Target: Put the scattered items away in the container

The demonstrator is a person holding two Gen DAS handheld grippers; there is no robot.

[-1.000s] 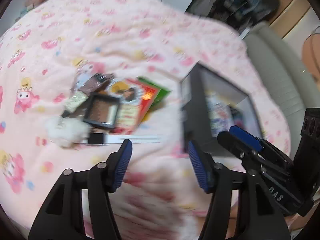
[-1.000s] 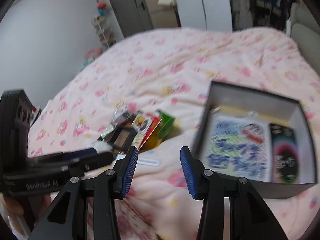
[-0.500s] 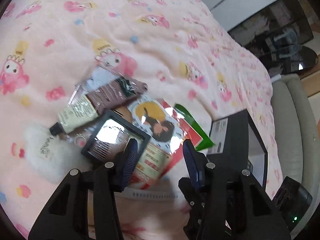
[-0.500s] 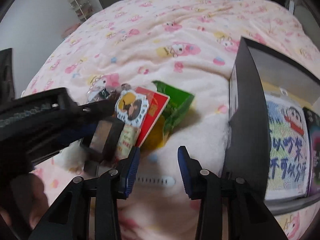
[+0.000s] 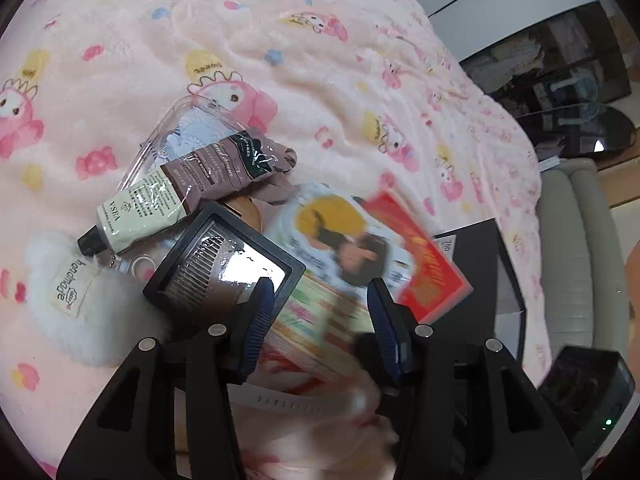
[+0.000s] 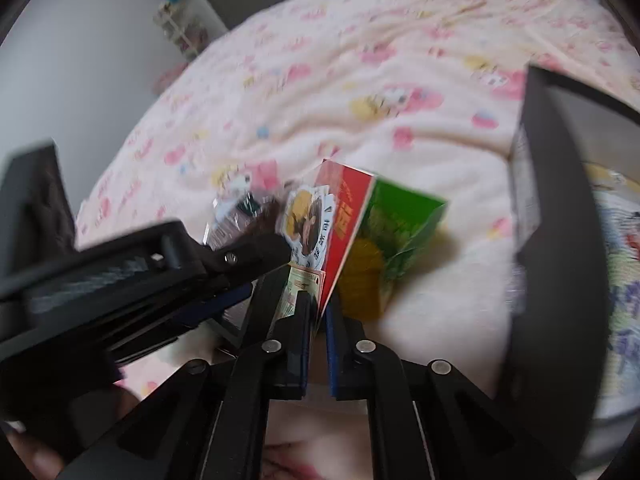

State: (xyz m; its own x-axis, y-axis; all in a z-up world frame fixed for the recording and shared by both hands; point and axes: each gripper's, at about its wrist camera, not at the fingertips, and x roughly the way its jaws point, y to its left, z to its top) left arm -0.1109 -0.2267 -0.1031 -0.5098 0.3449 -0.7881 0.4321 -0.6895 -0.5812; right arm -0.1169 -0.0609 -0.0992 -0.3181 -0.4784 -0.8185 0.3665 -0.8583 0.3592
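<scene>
On the pink cartoon-print bed (image 5: 340, 60), the black container (image 6: 560, 220) sits right of the pile. The right gripper (image 6: 318, 320) has its fingers closing, clamped on the red snack packet (image 6: 344, 216). The left gripper (image 5: 320, 320) straddles it, fingers apart. The tube (image 5: 160, 200) reads "VSEA"; the white puff (image 5: 80, 312) reads "handmade".

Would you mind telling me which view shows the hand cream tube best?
The left wrist view: the hand cream tube lies sharp and whole, its cap and label showing. The right wrist view shows only a blurred scrap of it behind the left tongs.
</scene>
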